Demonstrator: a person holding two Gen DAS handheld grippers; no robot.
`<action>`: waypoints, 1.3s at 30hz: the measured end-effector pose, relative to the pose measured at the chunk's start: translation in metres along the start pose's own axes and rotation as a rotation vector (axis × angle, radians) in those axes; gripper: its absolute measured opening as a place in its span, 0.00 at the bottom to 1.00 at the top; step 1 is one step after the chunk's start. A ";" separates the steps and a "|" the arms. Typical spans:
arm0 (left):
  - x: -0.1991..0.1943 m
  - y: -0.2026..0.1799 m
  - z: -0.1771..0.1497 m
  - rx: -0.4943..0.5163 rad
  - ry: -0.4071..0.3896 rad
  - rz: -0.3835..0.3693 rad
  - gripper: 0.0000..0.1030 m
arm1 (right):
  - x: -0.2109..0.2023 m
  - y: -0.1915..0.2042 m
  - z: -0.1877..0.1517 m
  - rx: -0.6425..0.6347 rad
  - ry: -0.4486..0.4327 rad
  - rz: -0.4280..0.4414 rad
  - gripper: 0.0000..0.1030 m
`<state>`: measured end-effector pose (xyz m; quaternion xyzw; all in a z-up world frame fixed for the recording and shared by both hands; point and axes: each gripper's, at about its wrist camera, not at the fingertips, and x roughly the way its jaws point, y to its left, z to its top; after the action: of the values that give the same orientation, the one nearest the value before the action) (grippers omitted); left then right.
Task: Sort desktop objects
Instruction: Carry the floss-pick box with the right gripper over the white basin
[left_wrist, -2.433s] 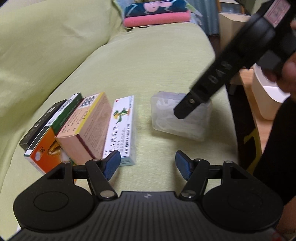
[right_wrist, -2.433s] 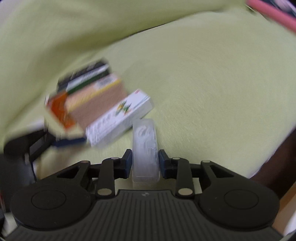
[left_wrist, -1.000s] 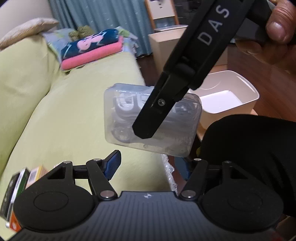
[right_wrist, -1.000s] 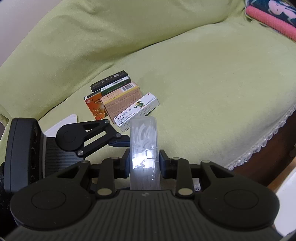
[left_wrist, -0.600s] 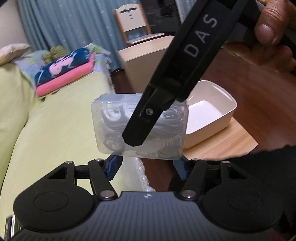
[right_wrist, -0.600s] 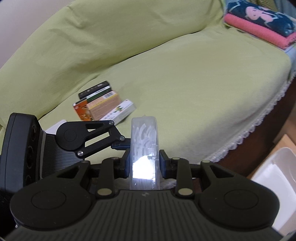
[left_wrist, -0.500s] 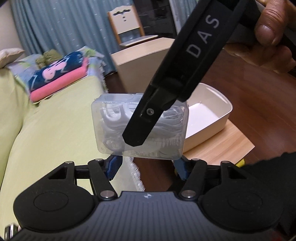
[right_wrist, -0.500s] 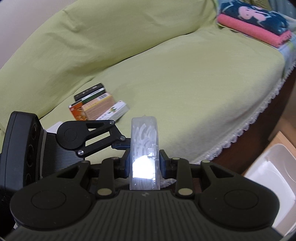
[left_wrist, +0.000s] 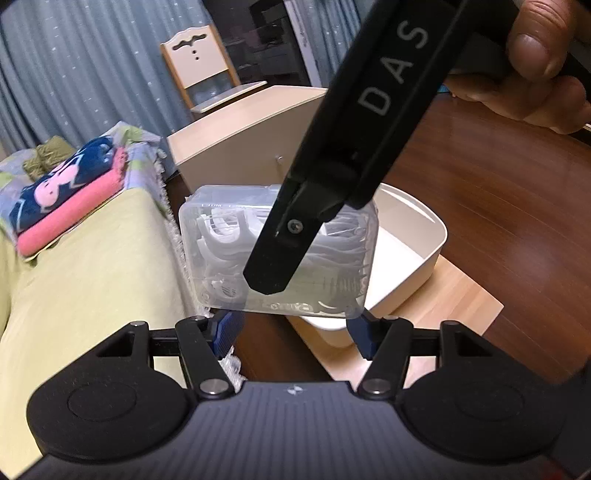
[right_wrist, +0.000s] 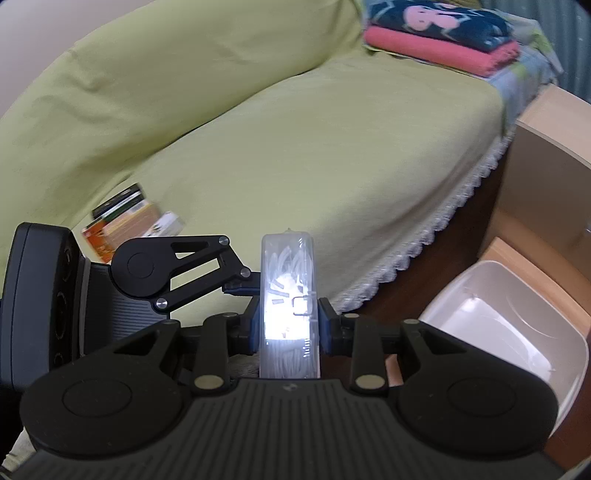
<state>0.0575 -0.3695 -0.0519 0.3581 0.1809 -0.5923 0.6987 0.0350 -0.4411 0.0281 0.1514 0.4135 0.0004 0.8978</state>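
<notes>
My right gripper (right_wrist: 289, 325) is shut on a clear plastic box of floss picks (right_wrist: 288, 291), held edge-on in the air past the sofa's lace edge. In the left wrist view that same clear box (left_wrist: 221, 236) hangs in front of the white bin (left_wrist: 424, 236), with the right gripper's black finger (left_wrist: 295, 236) across its face. My left gripper (left_wrist: 293, 328) is open just below the box, holding nothing. Several medicine boxes (right_wrist: 129, 218) lie together on the green sofa seat. The white bin (right_wrist: 491, 332) sits low at right on a wooden surface.
Folded pink and dark blue cloths (left_wrist: 62, 199) lie at the sofa's far end. A beige cabinet (left_wrist: 251, 129) and a white chair (left_wrist: 207, 74) stand beyond. A hand (left_wrist: 546, 62) grips the right tool. Dark wood floor (left_wrist: 498, 177) surrounds the wooden board under the bin.
Both grippers have swung away from the sofa seat toward the white bin, the right one carrying the clear box. The medicine boxes have dropped back to the left.
</notes>
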 end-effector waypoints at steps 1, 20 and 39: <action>0.006 0.000 0.003 0.005 0.000 -0.006 0.61 | -0.001 -0.007 -0.001 0.008 -0.004 -0.009 0.26; 0.122 -0.004 0.021 0.050 -0.006 -0.151 0.58 | 0.035 -0.098 -0.023 0.119 0.000 -0.166 0.26; 0.166 -0.006 0.008 0.042 0.026 -0.170 0.56 | 0.066 -0.121 -0.034 0.162 0.036 -0.197 0.26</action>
<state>0.0896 -0.4913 -0.1608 0.3636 0.2072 -0.6483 0.6360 0.0377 -0.5394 -0.0747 0.1820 0.4411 -0.1184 0.8708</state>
